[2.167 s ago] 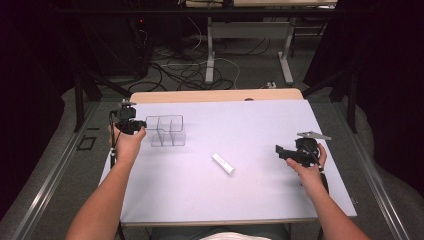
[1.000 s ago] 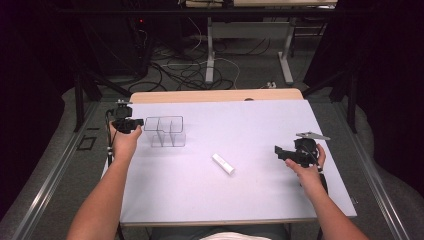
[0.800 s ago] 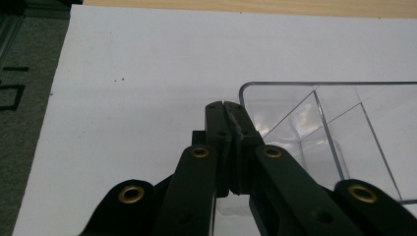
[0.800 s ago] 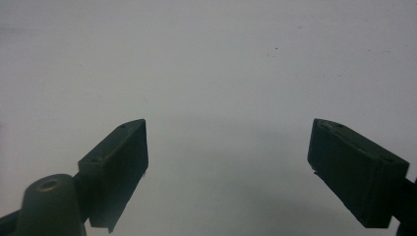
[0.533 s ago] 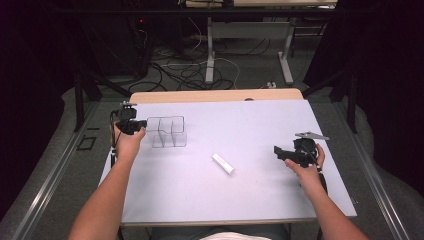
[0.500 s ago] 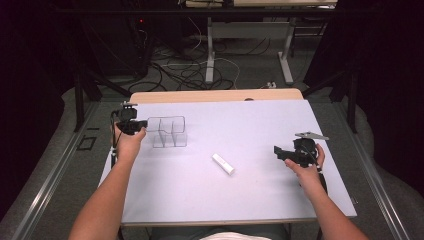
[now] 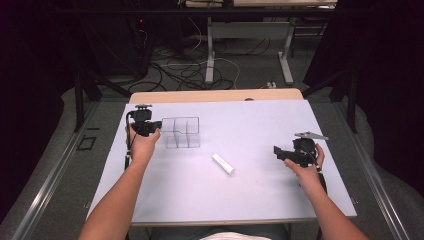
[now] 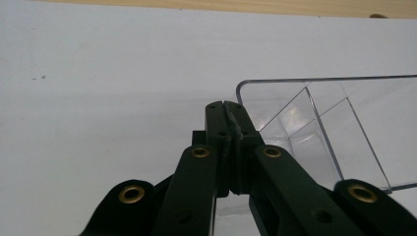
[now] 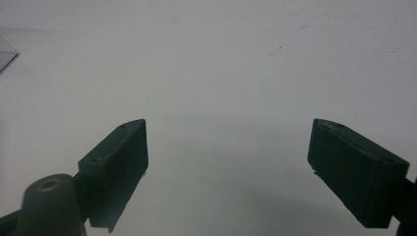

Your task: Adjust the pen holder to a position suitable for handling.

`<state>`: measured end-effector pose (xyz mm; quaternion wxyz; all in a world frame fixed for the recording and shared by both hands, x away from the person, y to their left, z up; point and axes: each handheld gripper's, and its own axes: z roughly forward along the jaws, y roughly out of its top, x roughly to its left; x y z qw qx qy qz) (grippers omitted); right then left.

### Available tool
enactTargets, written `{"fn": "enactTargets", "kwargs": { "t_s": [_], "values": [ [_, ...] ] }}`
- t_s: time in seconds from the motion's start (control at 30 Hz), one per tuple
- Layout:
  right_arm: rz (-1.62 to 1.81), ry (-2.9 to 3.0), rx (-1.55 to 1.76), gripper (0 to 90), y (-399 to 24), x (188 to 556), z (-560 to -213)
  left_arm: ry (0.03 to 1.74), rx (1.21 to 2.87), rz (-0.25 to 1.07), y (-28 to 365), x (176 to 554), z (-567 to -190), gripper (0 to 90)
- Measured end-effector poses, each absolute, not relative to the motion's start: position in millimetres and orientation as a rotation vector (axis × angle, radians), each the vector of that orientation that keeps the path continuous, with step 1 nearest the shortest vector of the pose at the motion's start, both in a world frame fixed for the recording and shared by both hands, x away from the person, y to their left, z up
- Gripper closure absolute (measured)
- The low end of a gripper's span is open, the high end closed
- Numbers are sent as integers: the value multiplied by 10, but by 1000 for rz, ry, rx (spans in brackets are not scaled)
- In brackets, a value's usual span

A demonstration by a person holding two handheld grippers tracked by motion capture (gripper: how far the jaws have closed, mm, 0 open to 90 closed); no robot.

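Fingers of my left gripper (image 8: 227, 110) clenched on the wall of the clear box (image 7: 182, 132) at the table's (image 7: 250, 190) far left, right gripper (image 9: 228, 162) spread empty: best dragged slowly, kept level.

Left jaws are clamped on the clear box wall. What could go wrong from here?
1. The left gripper pinches only the thin wall of the clear box near one corner; dragged or lifted, the box may well twist or slip free.
2. The white stick lies loose on the table between the hands, so a swung box could knock it away.
3. The right gripper is open and holds nothing, so nothing steadies the box.
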<state>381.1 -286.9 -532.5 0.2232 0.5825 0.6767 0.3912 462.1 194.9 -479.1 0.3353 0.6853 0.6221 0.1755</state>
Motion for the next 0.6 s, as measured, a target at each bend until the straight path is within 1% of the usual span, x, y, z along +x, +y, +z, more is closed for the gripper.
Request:
{"fn": "enactTargets", "kwargs": {
  "t_s": [0.17,0.6],
  "values": [
    [1081,1869,1612,147,-2861,3810,-5326,1582,1811,461,1773,4617,-4799,900],
    [1084,1875,1600,147,-2857,3809,-5324,1519,1842,414,1382,4561,-4805,900]
  ]
}}
